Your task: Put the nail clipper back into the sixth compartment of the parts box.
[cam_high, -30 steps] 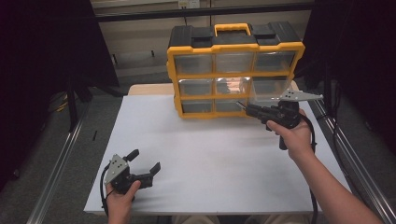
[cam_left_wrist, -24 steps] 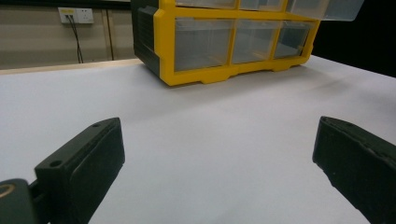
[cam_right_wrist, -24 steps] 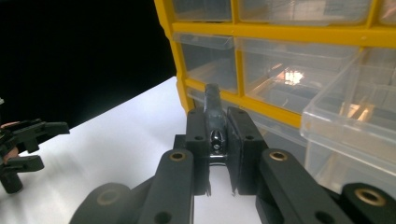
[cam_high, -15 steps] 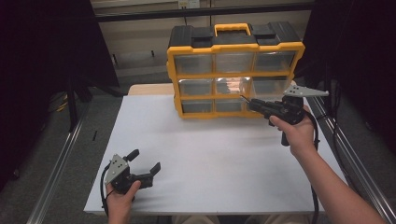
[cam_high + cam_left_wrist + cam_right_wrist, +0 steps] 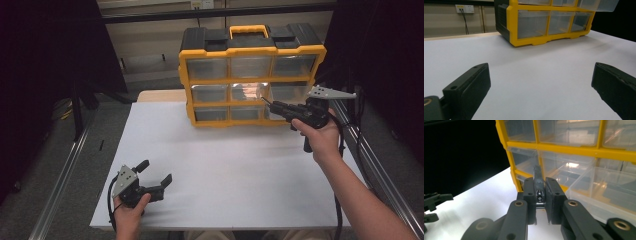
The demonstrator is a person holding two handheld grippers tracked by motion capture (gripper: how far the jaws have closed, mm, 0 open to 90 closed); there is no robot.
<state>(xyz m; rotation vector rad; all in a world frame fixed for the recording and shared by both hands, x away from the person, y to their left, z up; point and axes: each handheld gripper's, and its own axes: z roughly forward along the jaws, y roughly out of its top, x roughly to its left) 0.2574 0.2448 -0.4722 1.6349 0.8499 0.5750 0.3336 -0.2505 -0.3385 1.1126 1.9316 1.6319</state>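
A yellow and black organiser [image 5: 252,50] with clear drawers stands at the back of the white table [image 5: 240,165]. Its middle-right drawer [image 5: 291,92] is pulled out. My right gripper [image 5: 267,102] hovers in front of that drawer, shut on a small metal part [image 5: 538,187] that sticks out past the pads [image 5: 529,192]. The open drawer [image 5: 604,192] lies just to the right of the right gripper [image 5: 539,181]. My left gripper [image 5: 156,171] rests on the table near the front left, open and holding nothing [image 5: 539,82], pointing at the organiser [image 5: 512,25].
Metal rails [image 5: 60,180] run along both sides of the table. A wall socket [image 5: 464,8] sits on the wall behind. White table surface stretches between the two grippers.
My right gripper has risen a little toward the pulled-out drawer with the metal part in it. The left gripper has not moved.
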